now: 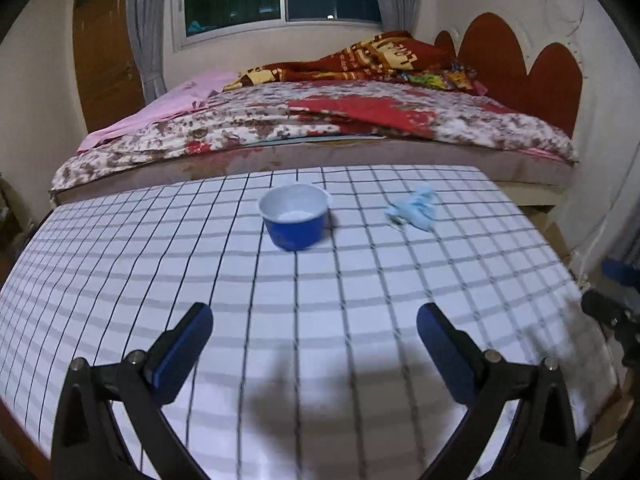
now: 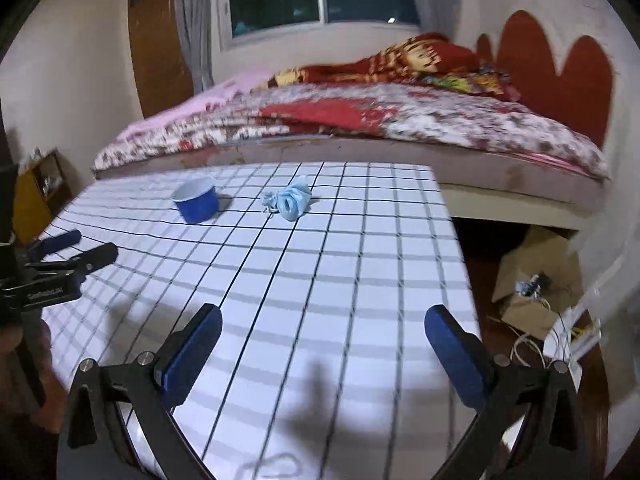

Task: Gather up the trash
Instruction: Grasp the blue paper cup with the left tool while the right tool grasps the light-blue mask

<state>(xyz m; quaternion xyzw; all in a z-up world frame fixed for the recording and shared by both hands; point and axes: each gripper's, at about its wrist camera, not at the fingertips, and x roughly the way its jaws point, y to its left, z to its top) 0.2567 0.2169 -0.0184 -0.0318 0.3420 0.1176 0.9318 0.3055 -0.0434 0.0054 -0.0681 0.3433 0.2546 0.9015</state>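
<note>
A blue cup (image 1: 295, 216) with a white inside stands upright on the checked tablecloth (image 1: 280, 320), far ahead of my left gripper (image 1: 314, 318). To its right lies a crumpled light-blue face mask (image 1: 414, 208). My left gripper is open with nothing between its fingers. In the right wrist view the cup (image 2: 197, 200) sits at the far left and the mask (image 2: 291, 199) beside it, both well ahead of my right gripper (image 2: 323, 320), which is open and holds nothing. The left gripper (image 2: 86, 248) shows at the left edge over the table (image 2: 320, 280).
A bed (image 1: 320, 128) with floral and red blankets runs along the table's far edge. Right of the table, on the floor, lie a cardboard box (image 2: 532, 276) and loose cables (image 2: 532, 344). A small yellow shelf (image 2: 36, 196) stands at the far left.
</note>
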